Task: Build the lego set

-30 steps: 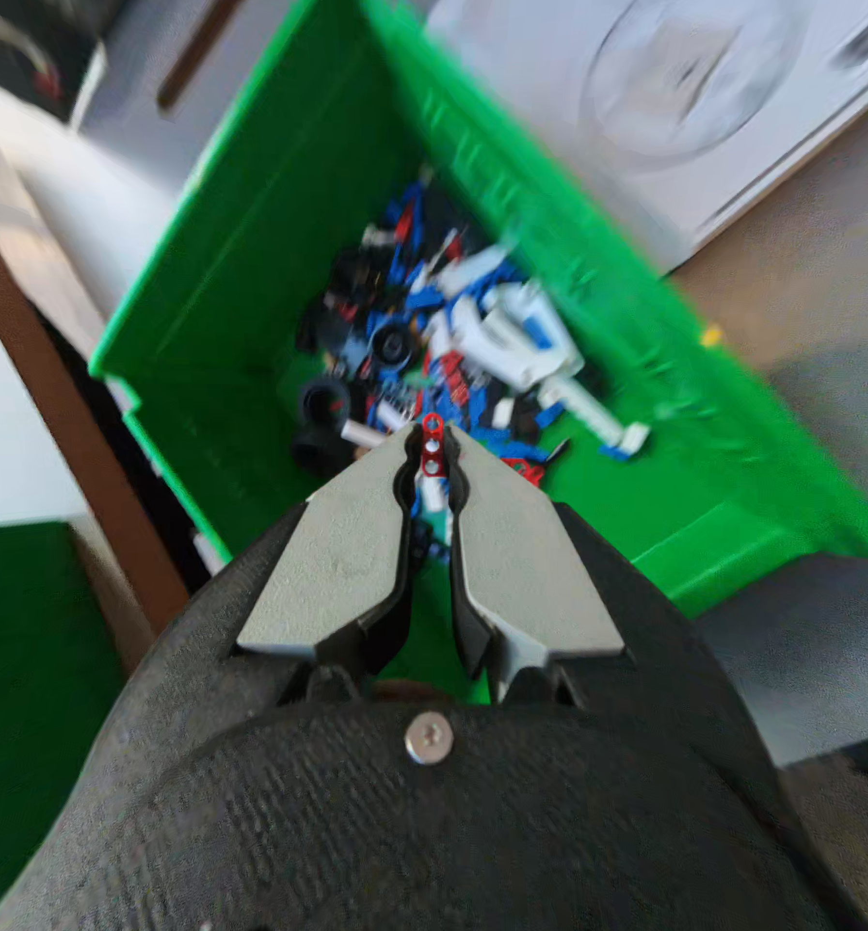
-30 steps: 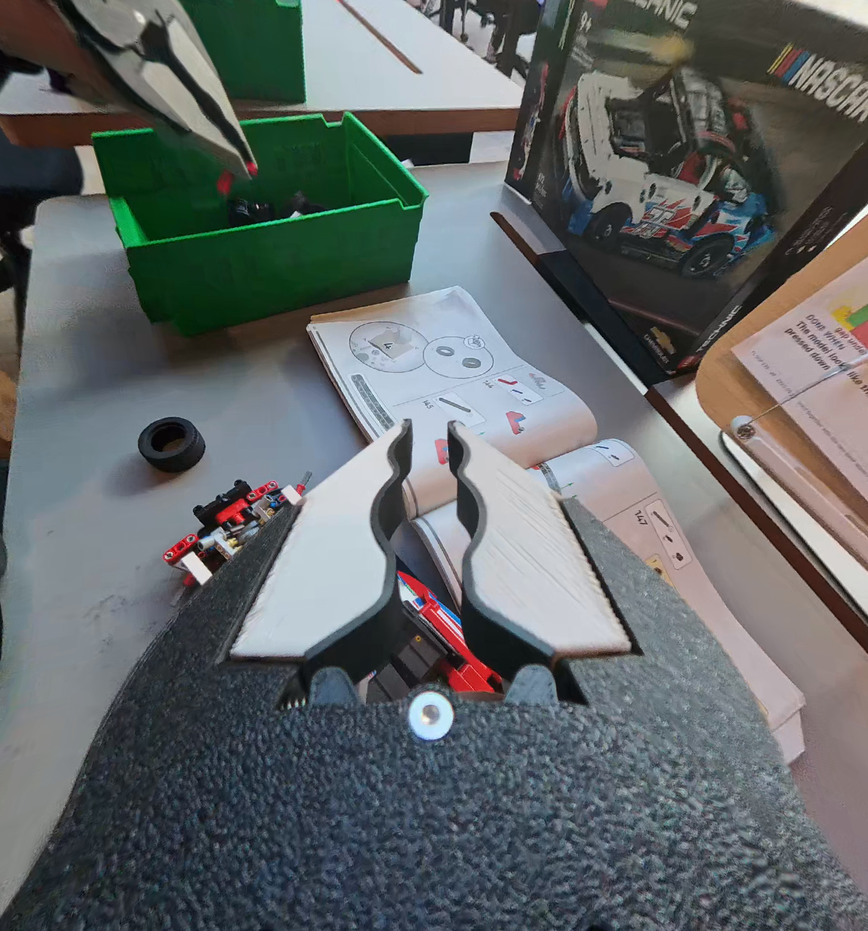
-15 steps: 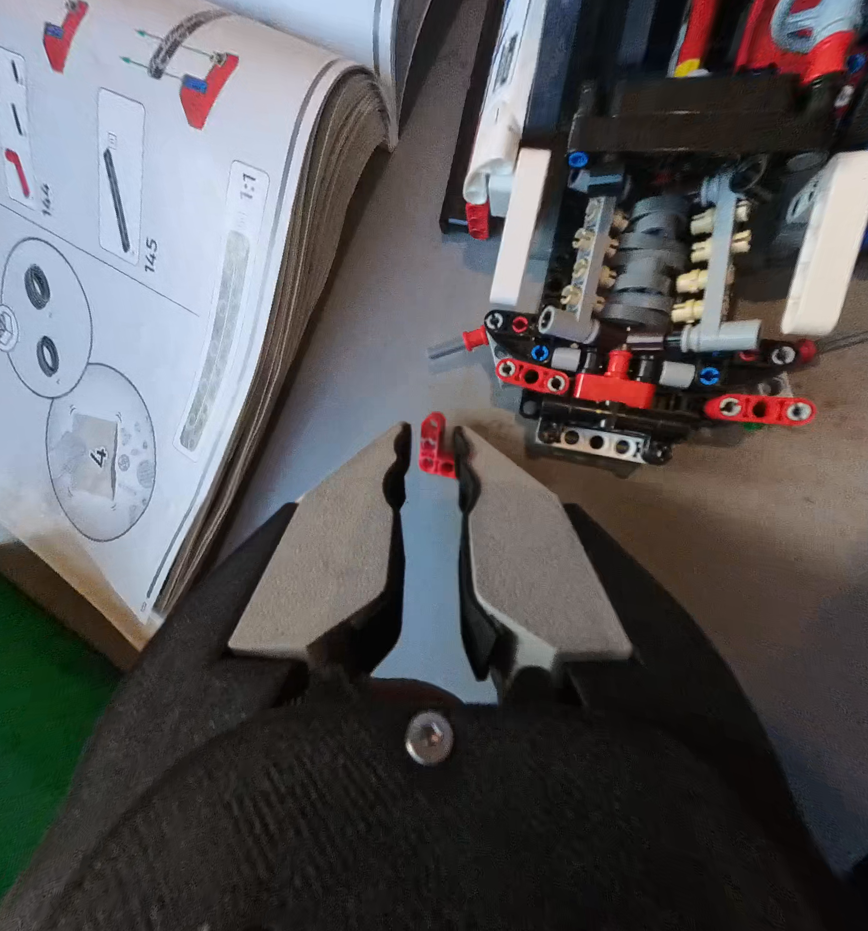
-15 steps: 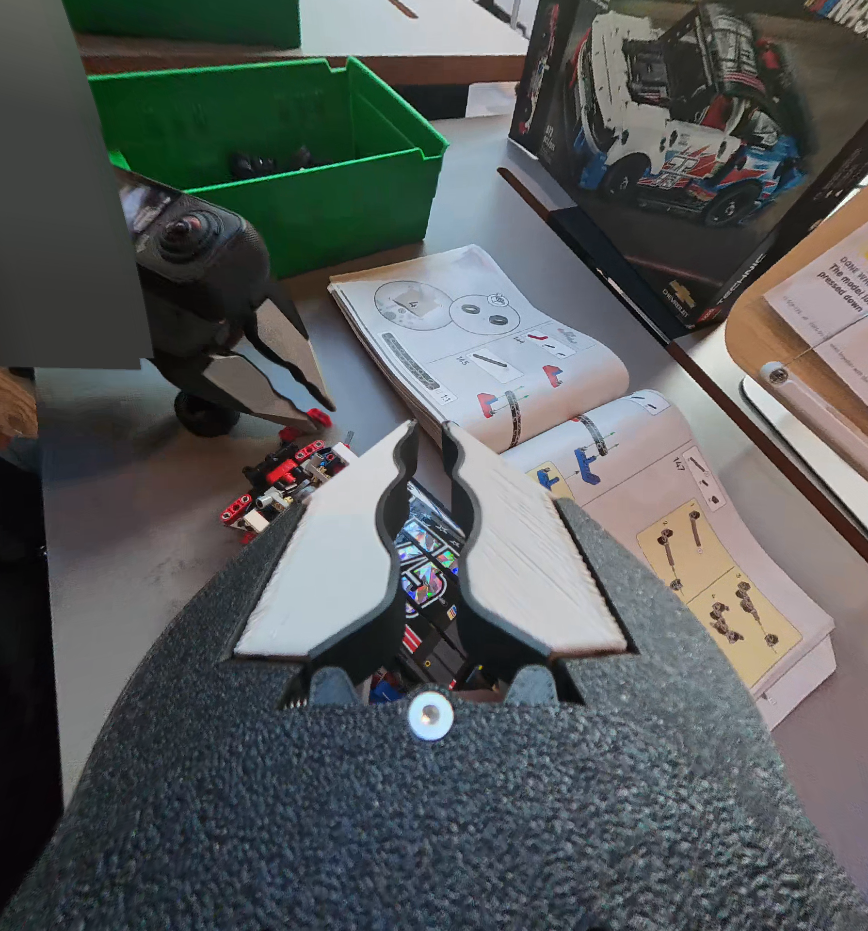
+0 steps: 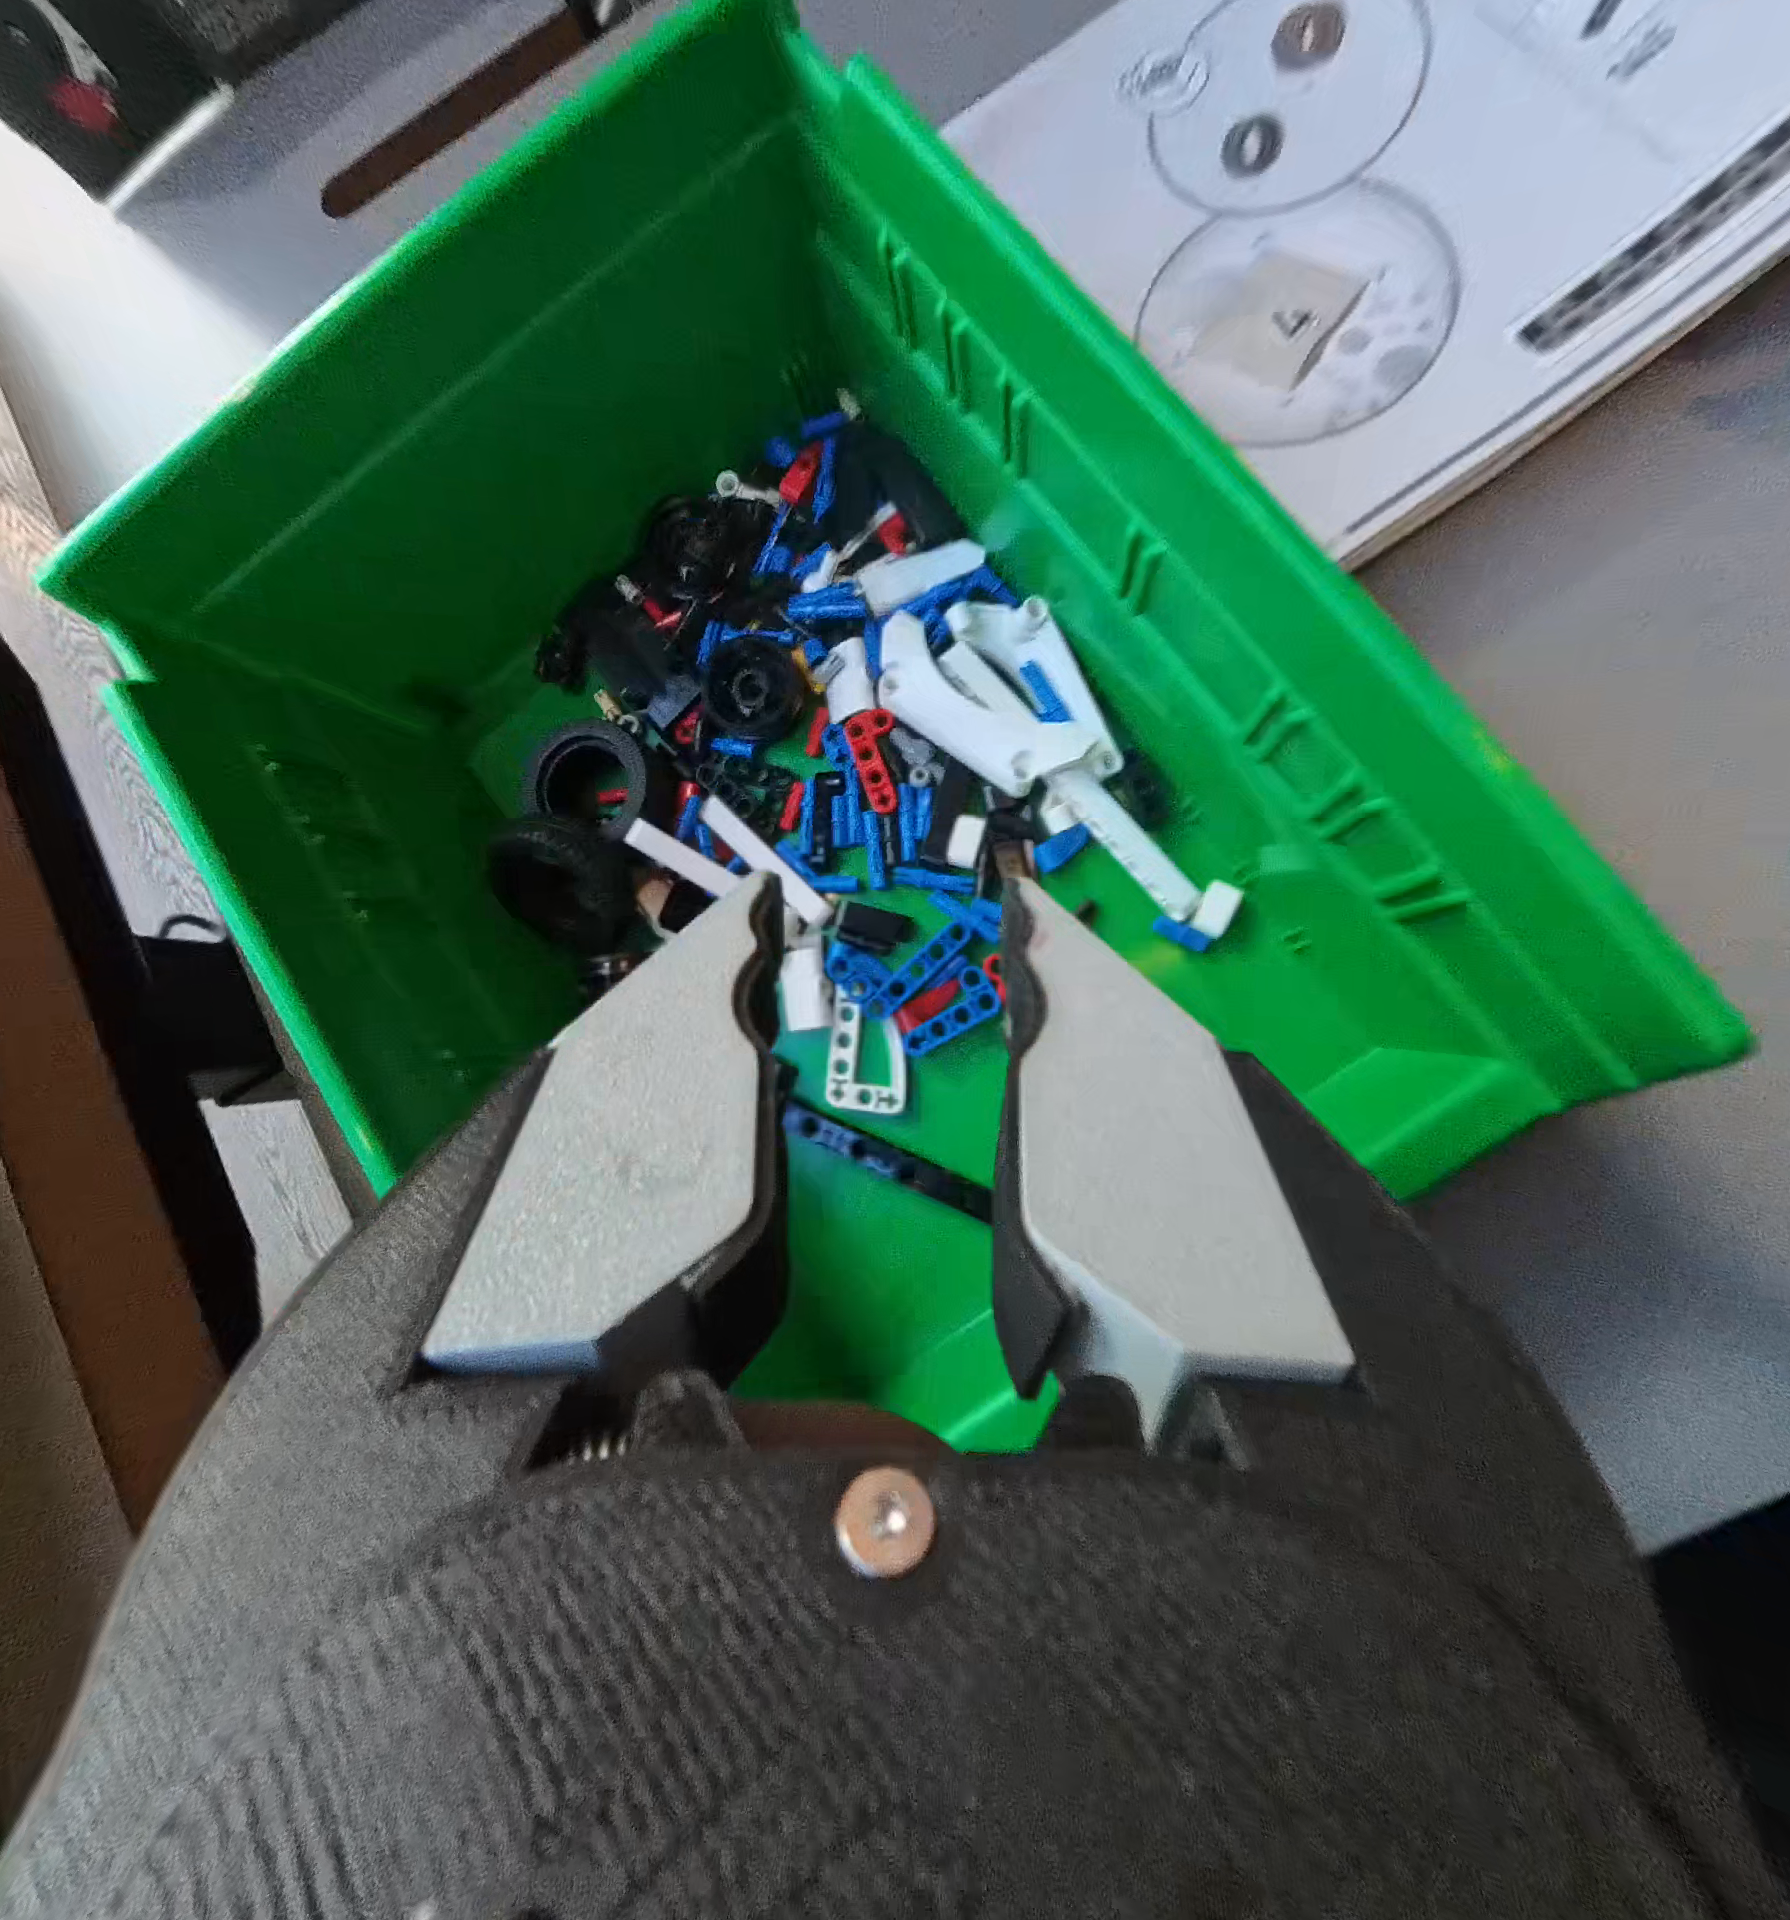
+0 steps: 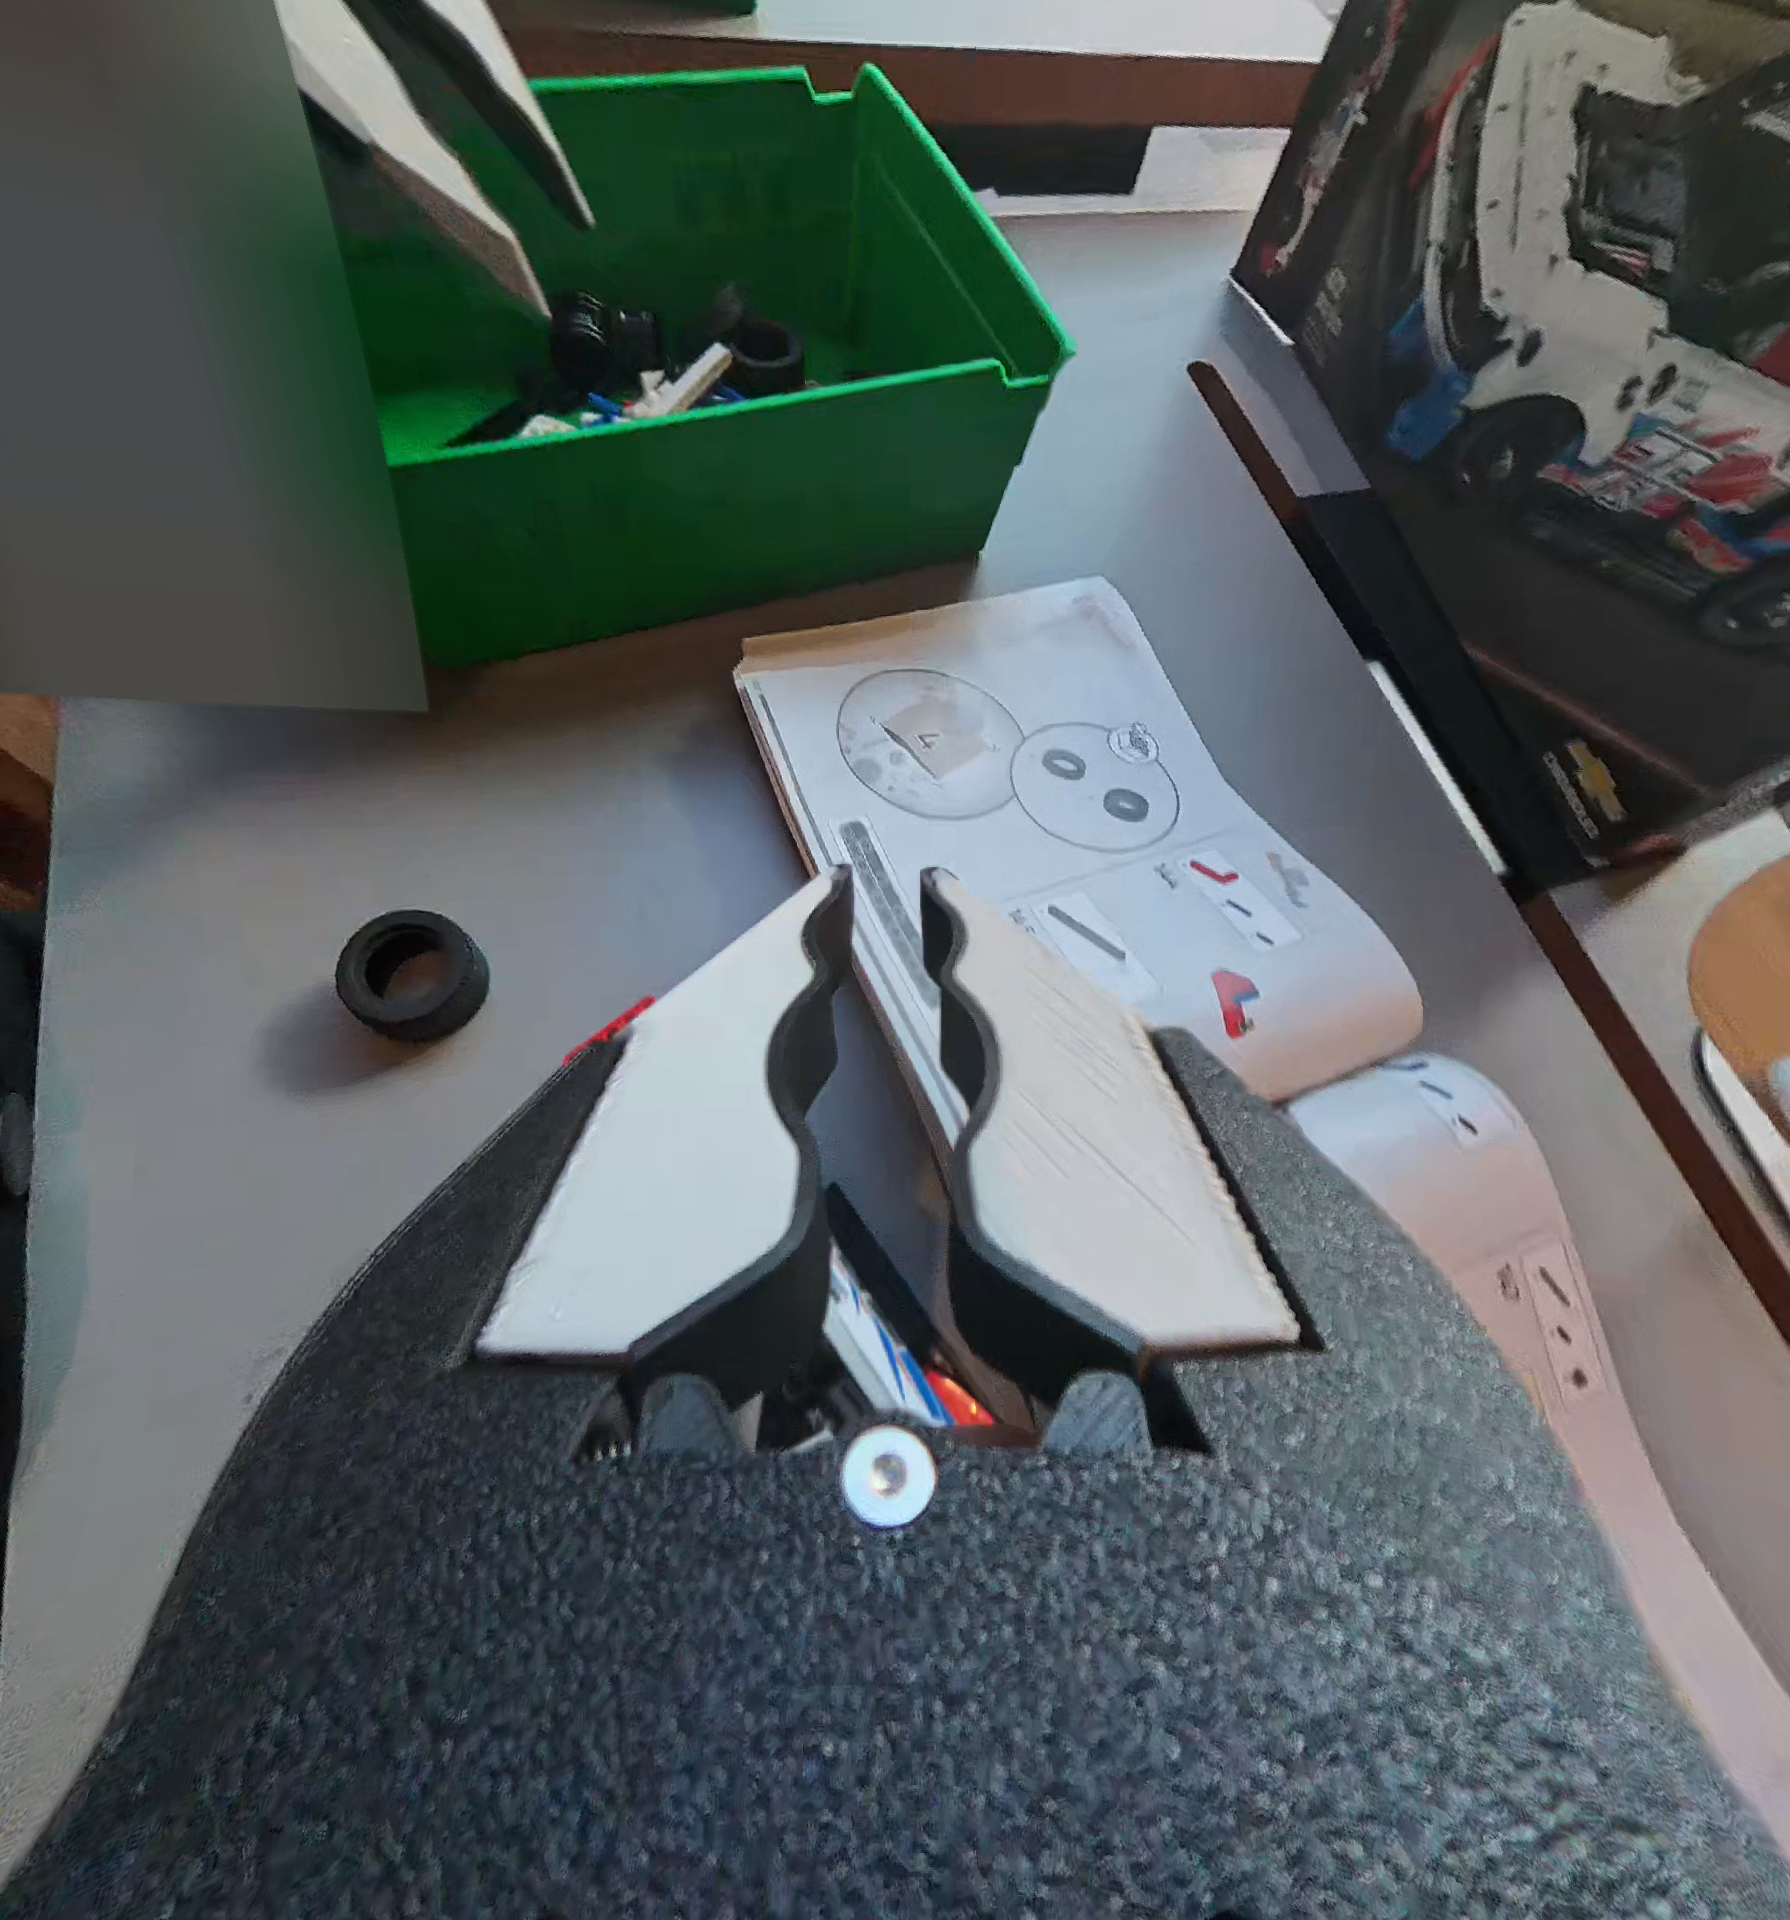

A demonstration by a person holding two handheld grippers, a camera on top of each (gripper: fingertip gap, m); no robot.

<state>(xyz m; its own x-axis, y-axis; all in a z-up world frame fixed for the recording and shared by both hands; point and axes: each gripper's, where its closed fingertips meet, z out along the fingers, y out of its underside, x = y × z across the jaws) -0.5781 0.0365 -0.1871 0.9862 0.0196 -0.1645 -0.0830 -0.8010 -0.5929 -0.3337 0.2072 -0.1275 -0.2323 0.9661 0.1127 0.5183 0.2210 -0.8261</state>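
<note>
1. The left gripper (image 5: 880, 914), two grey wedge-shaped fingers with wavy black rubber edges, hangs over the green plastic bin (image 5: 1390, 862) with its jaws spread wide and nothing between them.
2. The right gripper (image 6: 886, 883), same build with a pebbled black housing, hovers well short of the bin; its jaws stand slightly parted and grip nothing.
3. On the bin's floor lies the loose pile of small plastic lego parts (image 5: 870, 769): blue and red holed beams, white curved panels, black rubber tyres.
4. These look light, rigid and smooth-sided, so likely slippery; my guess is that pinching a beam across its flat faces would hold best, since parts may skate or tangle.
5. Just beside the bin lies the open white paper instruction booklet (image 6: 1026, 790), soft and curled.
6. A lone black rubber tyre (image 6: 413, 971) rests on the matte grey table (image 6: 247, 831), near the bin.
</note>
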